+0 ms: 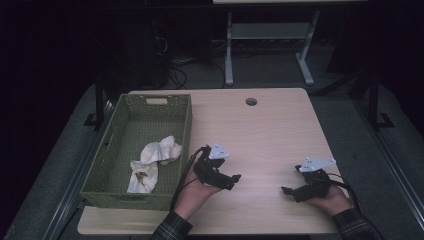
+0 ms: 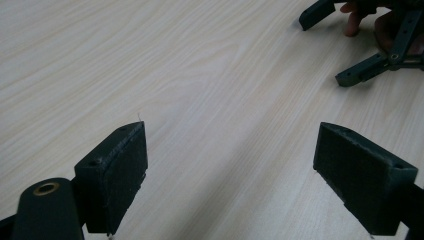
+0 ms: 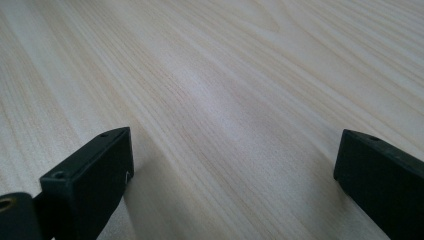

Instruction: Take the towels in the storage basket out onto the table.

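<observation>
Both grippers rest low over the table [image 1: 270, 125], one in each hand: the left gripper [image 1: 235, 181] and the right gripper [image 1: 286, 190], each with its jaws spread wide on nothing, bare wood between them. Farther off to the left stands one green woven basket [image 1: 186, 120], its long axis running away from the person. Two crumpled cloths [image 1: 152, 162] lie inside it, just beside the left gripper and well apart from the right.
</observation>
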